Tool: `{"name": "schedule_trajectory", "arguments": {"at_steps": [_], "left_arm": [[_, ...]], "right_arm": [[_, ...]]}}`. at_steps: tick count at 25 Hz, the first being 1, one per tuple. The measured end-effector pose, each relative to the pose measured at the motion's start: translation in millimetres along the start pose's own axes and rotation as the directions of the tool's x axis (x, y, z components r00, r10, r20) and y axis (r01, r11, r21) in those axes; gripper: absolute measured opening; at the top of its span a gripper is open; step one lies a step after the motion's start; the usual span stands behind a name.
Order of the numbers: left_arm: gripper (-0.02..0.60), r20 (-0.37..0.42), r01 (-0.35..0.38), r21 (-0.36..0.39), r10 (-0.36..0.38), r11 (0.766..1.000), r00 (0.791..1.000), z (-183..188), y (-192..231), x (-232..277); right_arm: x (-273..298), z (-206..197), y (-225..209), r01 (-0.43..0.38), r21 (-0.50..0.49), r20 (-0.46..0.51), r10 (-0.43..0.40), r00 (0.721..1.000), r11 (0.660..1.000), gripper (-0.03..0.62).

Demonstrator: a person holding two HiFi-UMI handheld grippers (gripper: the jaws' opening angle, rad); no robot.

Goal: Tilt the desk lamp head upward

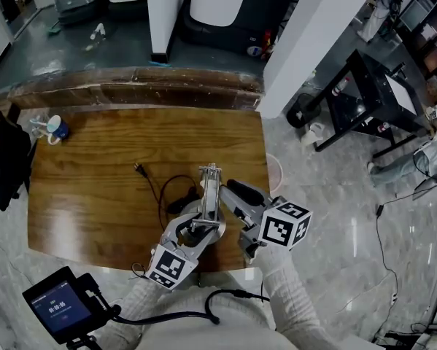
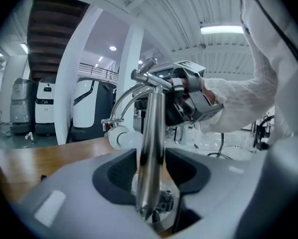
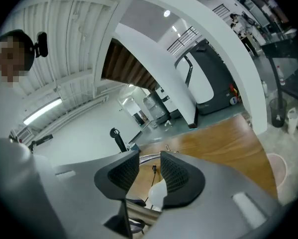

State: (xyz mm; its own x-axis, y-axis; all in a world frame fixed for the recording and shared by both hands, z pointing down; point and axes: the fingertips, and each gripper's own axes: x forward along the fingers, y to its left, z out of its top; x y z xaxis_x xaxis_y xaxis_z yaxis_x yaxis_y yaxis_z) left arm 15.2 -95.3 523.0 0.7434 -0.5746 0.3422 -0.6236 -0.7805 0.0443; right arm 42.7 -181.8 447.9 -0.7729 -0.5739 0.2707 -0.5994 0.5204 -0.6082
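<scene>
A chrome desk lamp [image 1: 211,186] stands near the front edge of the wooden table [image 1: 94,195], its black cable [image 1: 162,192] looping to the left. My left gripper [image 1: 202,224] reaches in low from the front. In the left gripper view the upright chrome pole [image 2: 151,133] stands between its open jaws, with a gap on each side. The small white lamp head [image 2: 121,136] hangs beyond it. My right gripper [image 1: 229,190] comes in from the right at the lamp's upper arm. Its jaws [image 3: 149,171] are open, with the white head [image 3: 156,195] low in the gap, untouched.
A blue and white cup [image 1: 56,128] sits at the table's far left, next to a black device [image 1: 6,162]. A small screen [image 1: 57,308] is at the bottom left. White machines stand behind the table, and a black frame [image 1: 371,97] stands on the floor to the right.
</scene>
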Motion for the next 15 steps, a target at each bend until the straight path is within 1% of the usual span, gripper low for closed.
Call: {"name": "schedule_trajectory", "arguments": {"at_steps": [3, 4, 5, 6, 7, 8, 9, 10, 11, 13, 14, 15], "left_arm": [[0.17, 0.003, -0.012, 0.013, 0.012, 1.0, 1.0, 2, -3, 3], [0.17, 0.006, -0.019, 0.007, 0.019, 1.0, 1.0, 3, -2, 4], [0.17, 0.008, -0.026, -0.004, 0.026, 1.0, 1.0, 4, -2, 4], [0.17, 0.01, -0.03, -0.017, 0.03, 0.999, 1.0, 4, -1, 5], [0.17, 0.011, -0.032, -0.029, 0.032, 0.999, 0.999, 4, 0, 5], [0.167, 0.012, -0.033, -0.039, 0.033, 0.999, 0.999, 5, 1, 5], [0.166, 0.012, -0.033, -0.043, 0.033, 0.999, 0.999, 5, 1, 6], [0.163, 0.012, -0.033, -0.043, 0.034, 0.999, 0.999, 5, 1, 6], [0.162, 0.011, -0.034, -0.04, 0.035, 0.999, 0.999, 5, 1, 6], [0.161, 0.01, -0.036, -0.037, 0.037, 0.999, 0.999, 5, 2, 6], [0.161, 0.01, -0.036, -0.039, 0.037, 0.999, 0.999, 6, 2, 6], [0.161, 0.01, -0.035, -0.041, 0.036, 0.999, 0.999, 6, 2, 6]], "right_arm": [[1, -2, -1, -0.035, 0.094, -0.001, 0.035, 0.999, 0.995, 0.124], [1, -1, -1, -0.039, 0.103, 0.003, 0.039, 0.999, 0.994, 0.126], [1, 0, -1, -0.033, 0.083, 0.009, 0.032, 0.999, 0.996, 0.127], [0, 3, -2, -0.014, 0.028, 0.016, 0.014, 1.0, 1.0, 0.127], [0, 5, -3, 0.02, -0.061, 0.02, -0.019, 1.0, 0.998, 0.126], [-1, 6, -6, 0.063, -0.172, 0.019, -0.061, 0.998, 0.983, 0.121], [-2, 5, -10, 0.103, -0.282, 0.009, -0.105, 0.994, 0.954, 0.12], [-2, 1, -14, 0.128, -0.369, -0.013, -0.143, 0.99, 0.92, 0.117], [0, -5, -16, 0.134, -0.423, -0.042, -0.167, 0.985, 0.896, 0.117], [6, -16, -17, 0.115, -0.46, -0.087, -0.173, 0.981, 0.881, 0.117], [9, -18, -16, 0.111, -0.487, -0.093, -0.178, 0.98, 0.866, 0.117], [11, -20, -17, 0.117, -0.528, -0.092, -0.193, 0.977, 0.841, 0.117]]}}
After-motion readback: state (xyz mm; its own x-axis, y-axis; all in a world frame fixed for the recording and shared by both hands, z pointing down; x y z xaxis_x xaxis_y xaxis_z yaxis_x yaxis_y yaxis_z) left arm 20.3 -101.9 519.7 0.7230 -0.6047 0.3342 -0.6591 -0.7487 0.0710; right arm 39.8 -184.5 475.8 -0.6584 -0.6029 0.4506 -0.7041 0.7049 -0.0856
